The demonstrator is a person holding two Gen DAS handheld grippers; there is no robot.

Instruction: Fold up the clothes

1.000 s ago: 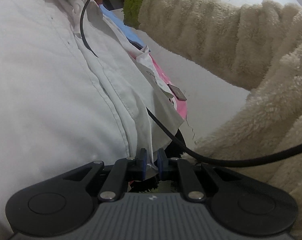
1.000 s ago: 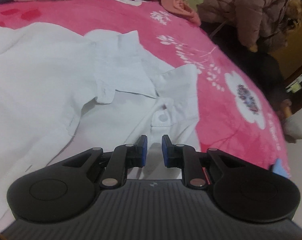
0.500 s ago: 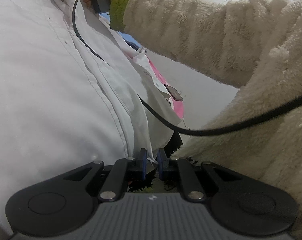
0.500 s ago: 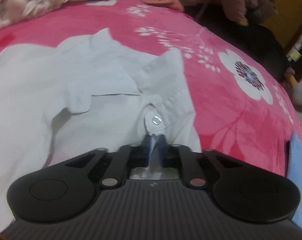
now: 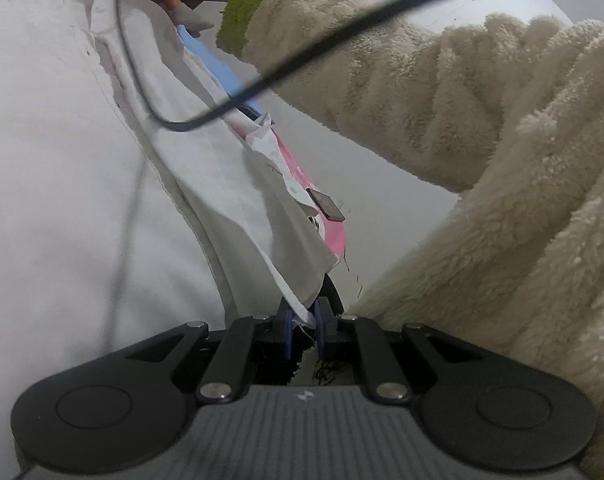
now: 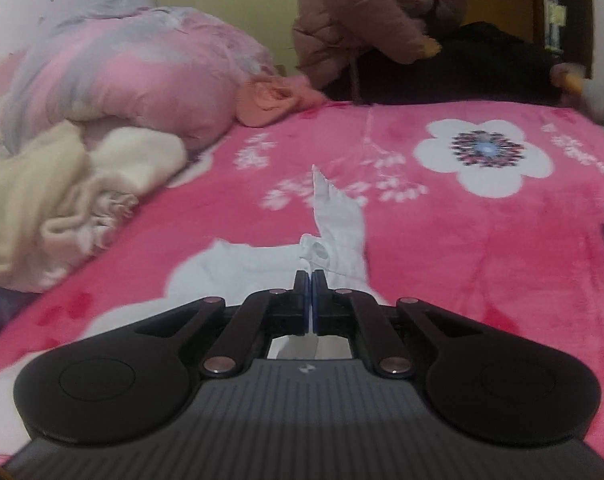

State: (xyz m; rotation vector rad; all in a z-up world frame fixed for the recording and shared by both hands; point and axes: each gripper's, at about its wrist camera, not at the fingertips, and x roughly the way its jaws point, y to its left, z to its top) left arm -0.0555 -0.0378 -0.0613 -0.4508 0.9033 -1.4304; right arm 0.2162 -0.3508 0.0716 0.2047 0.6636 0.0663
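Observation:
A white button-up shirt (image 5: 81, 184) fills the left of the left wrist view, lying on the pink bed. My left gripper (image 5: 302, 320) is shut on the shirt's bottom corner, a fold of hem pinched between the blue pads. In the right wrist view my right gripper (image 6: 311, 280) is shut on the shirt's collar (image 6: 334, 232) by its top button, and the collar is lifted off the pink flowered blanket (image 6: 462, 240). The hand holding the right gripper, in a fluffy cream sleeve (image 5: 402, 92), shows at the top of the left wrist view.
A black cable (image 5: 205, 116) loops over the shirt. A small dark card (image 5: 326, 206) and a blue object (image 5: 217, 68) lie at the bed's edge. Piled bedding (image 6: 121, 72), cream garments (image 6: 61, 192) and a brown puffer jacket (image 6: 366, 20) sit at the far side.
The right gripper closed on the collar by the button, then rose and rolled, lifting the collar off the bed. The left gripper kept its hold on the hem.

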